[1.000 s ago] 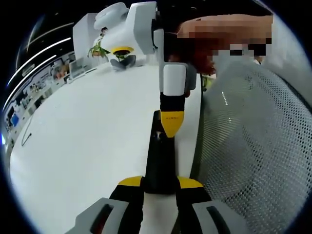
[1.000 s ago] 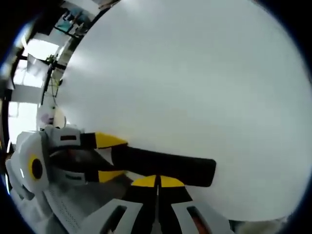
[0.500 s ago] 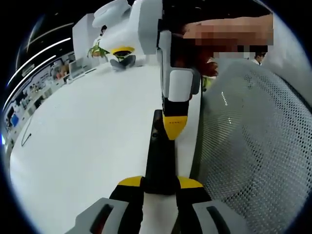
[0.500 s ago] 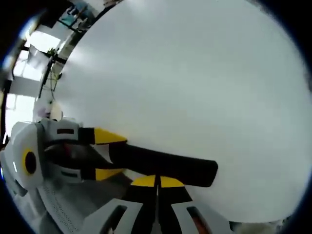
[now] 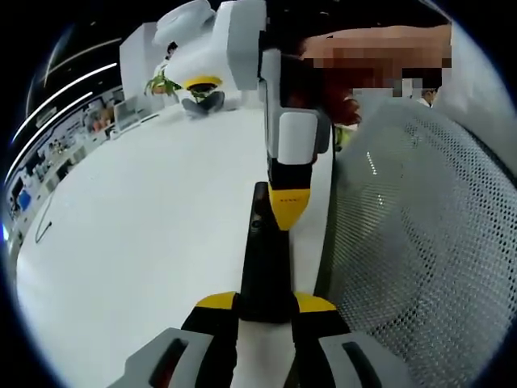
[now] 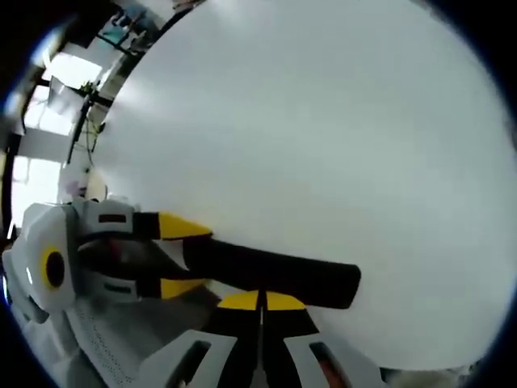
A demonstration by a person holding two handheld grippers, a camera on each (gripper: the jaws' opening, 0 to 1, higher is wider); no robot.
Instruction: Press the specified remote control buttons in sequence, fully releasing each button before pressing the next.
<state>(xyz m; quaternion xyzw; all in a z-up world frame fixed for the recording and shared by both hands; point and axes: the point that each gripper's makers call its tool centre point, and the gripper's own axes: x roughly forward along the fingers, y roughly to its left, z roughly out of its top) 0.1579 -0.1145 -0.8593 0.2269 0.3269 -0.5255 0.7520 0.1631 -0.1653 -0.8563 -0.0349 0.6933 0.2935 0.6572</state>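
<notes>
Left gripper view. The left gripper (image 5: 265, 305) has its yellow-tipped jaws closed on the near end of a black remote (image 5: 263, 259), which extends away from the camera over the white tabletop (image 5: 145, 218), close to the tabletop's edge. The right gripper (image 5: 285, 212) descends from above, its yellow jaw tips together and resting on the upper face of the remote near its far end, where small buttons are faintly visible just beside the tips. A person's white mesh sleeve (image 5: 420, 234) lies to the right of the remote, beyond the tabletop edge. A potted plant (image 5: 161, 83) and a dark cable (image 5: 43, 228) lie well apart from the remote on the far and left parts of the tabletop.

Right gripper view. The right gripper (image 6: 261, 301) shows its jaws shut, with no gap between the yellow tips, pressed against the long side of the remote (image 6: 271, 271), which runs across the view. At the left, the left gripper (image 6: 171, 257) holds one end of the remote between its two yellow tips. The tabletop (image 6: 323, 137) lies behind.
</notes>
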